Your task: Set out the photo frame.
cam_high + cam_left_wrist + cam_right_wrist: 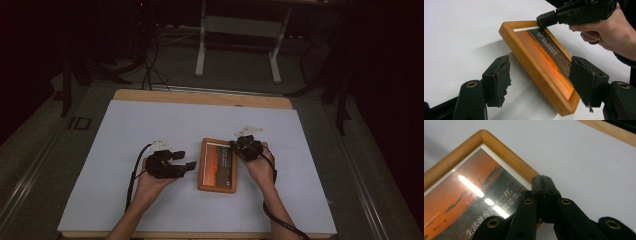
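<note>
Jaws of the left gripper (186, 161) are spread apart just left of the wooden picture frame (217, 165), straddling its near corner without the pads pressing on it, apparently readied to take the left edge. That frame is seen lying flat on the white sheet (125, 150), between the 2 grippers. Right of it, the right gripper (235, 144) is pressed together, tips resting at the frame's far right corner, likely to steady it.
</note>
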The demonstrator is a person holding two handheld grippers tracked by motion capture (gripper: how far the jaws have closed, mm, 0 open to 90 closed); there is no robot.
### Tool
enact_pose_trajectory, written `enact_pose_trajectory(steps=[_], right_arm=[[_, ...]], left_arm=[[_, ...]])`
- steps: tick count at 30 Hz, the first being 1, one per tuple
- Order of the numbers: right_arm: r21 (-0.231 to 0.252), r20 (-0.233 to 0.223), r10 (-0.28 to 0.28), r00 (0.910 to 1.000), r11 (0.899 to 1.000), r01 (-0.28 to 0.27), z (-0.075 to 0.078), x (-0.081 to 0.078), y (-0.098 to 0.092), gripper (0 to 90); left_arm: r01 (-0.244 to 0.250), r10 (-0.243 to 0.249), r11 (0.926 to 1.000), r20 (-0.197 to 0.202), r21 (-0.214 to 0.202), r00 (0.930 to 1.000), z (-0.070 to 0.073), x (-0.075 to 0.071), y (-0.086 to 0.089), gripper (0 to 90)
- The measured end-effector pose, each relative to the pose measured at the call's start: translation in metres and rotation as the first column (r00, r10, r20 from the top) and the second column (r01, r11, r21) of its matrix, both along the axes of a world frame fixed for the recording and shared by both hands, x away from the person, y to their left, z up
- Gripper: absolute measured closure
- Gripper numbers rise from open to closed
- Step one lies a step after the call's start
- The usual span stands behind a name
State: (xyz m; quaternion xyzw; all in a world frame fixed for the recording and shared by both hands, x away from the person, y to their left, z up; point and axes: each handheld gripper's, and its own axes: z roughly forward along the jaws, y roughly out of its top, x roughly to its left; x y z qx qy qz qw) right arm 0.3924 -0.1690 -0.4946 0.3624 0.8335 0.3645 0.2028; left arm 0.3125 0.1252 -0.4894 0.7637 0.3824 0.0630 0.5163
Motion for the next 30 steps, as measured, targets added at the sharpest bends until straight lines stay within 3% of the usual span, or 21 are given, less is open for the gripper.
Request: enact_pose_trajectory(steps=[16,30], right_arm=[[-0.009,-0.054,-0.055,0.9971,0.998,0.054,-0.016,0.008,-0.014,89.9],[0.007,-0.076,-0.055,0.9956,0.998,0.056,-0.019,0.011,-0.017,89.9]], left_arm=[[-0.002,0.003,0.9999,-0.025,0.014,0.9997,0.001,-0.001,-0.004,35.0],[0.006,-0.006,0.9997,-0.021,0.022,0.9998,0.003,-0.004,-0.011,33.6]])
